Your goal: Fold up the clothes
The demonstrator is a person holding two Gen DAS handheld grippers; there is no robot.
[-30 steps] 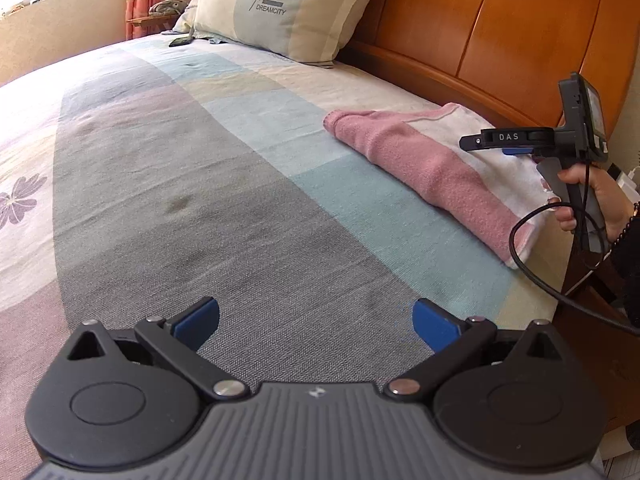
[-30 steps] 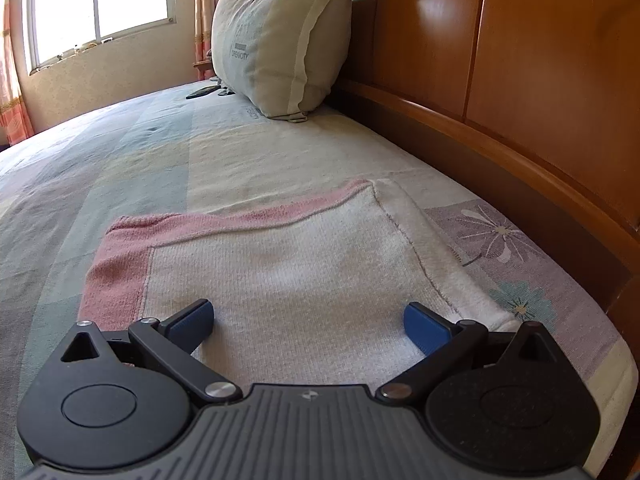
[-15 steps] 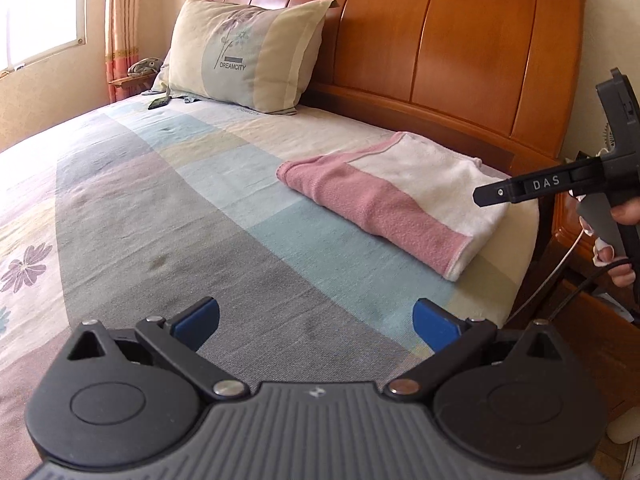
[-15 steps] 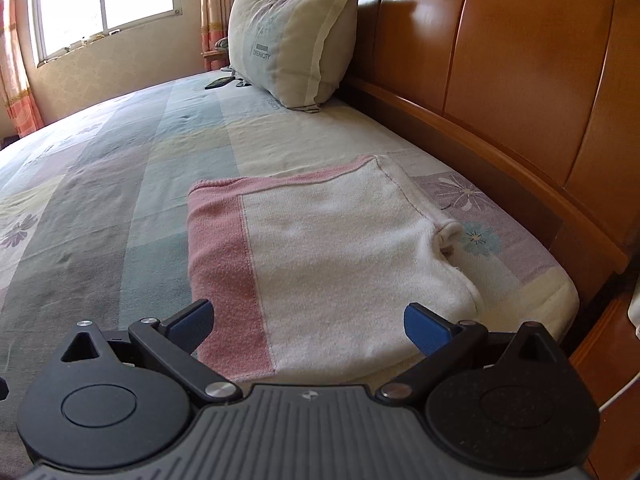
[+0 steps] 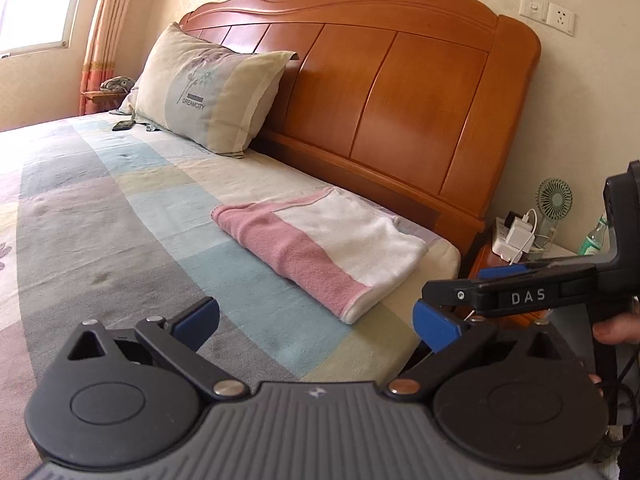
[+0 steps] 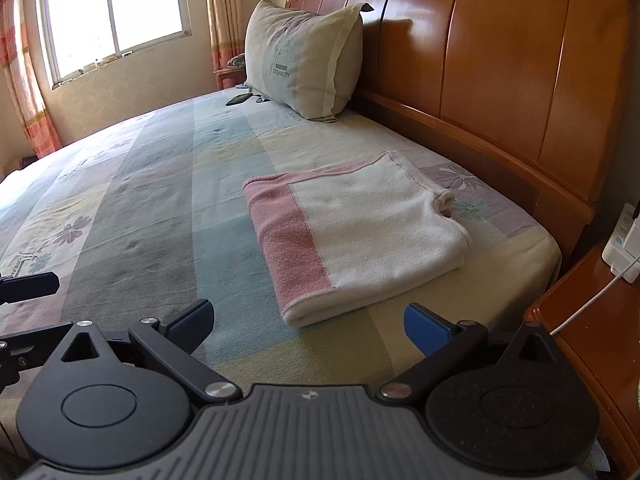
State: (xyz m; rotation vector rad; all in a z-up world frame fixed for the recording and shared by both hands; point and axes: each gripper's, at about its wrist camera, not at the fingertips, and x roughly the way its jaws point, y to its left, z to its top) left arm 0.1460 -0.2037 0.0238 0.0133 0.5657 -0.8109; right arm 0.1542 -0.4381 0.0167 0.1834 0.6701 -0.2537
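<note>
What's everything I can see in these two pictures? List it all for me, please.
folded towel: one, white with a pink band, on the bed near the headboard
pillow: one, pale green and cream, leaning on the headboard
bed sheet: one, patchwork of blue, grey and cream
headboard: one, orange-brown wood
dark flat object: one, by the pillow; too small to identify
small fan: one, green, on the nightstand
green bottle: one, beside the fan
white charger: one, on the nightstand
window: one, with orange curtains
left gripper: open, empty
right gripper: open, empty
hand: one, holding the right gripper's handle
</note>
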